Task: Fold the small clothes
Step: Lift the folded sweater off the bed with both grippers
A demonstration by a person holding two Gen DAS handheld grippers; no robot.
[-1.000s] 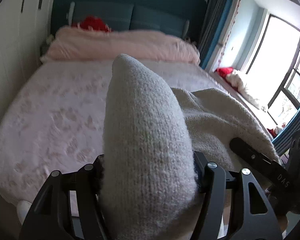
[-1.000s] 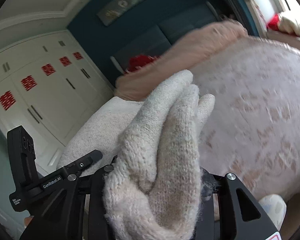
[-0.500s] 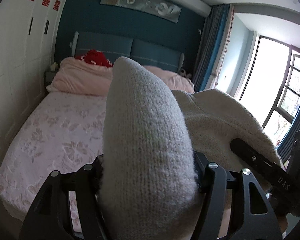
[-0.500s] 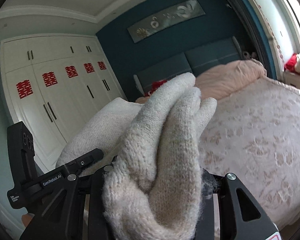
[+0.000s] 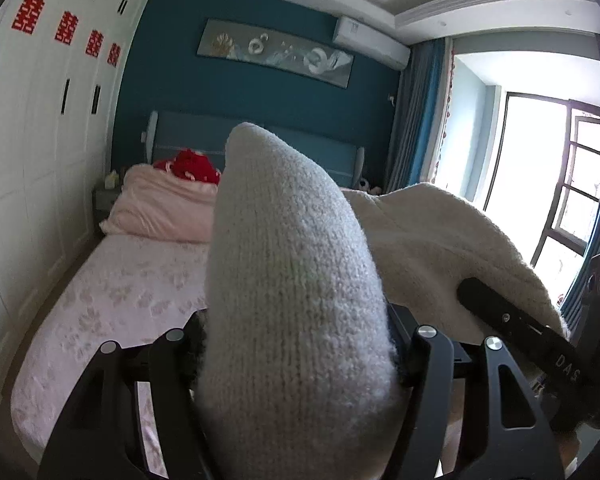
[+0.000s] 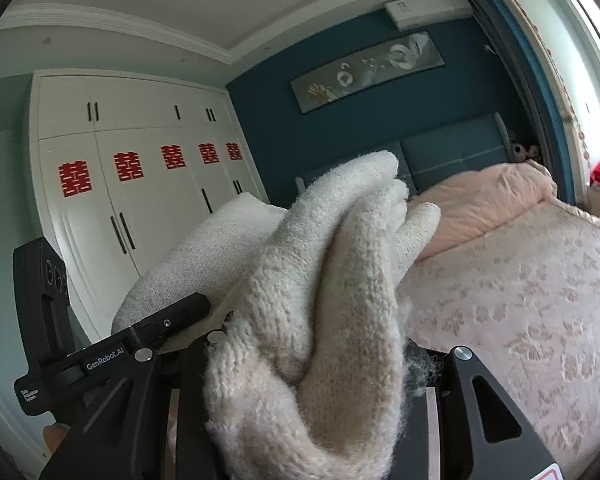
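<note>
A cream knitted garment (image 5: 296, 300) is held up in the air between both grippers. My left gripper (image 5: 296, 364) is shut on one bunched end of it, which bulges up and hides the fingertips. The knit stretches right toward the other gripper's body (image 5: 516, 328). In the right wrist view my right gripper (image 6: 320, 364) is shut on the other bunched end of the knitted garment (image 6: 332, 280), with folds sticking up. The left gripper's body (image 6: 112, 352) shows at the left, close by.
A bed with a pink floral cover (image 5: 132, 296) lies below and ahead, also in the right wrist view (image 6: 520, 300). A pink duvet (image 5: 164, 212) lies at its head. White wardrobes (image 6: 140, 200) stand at the left, a window (image 5: 548, 184) at the right.
Both grippers have risen and tilted upward with the garment: the bed has dropped lower in both views and the ceiling and wall picture have come into view. Both grips are unchanged.
</note>
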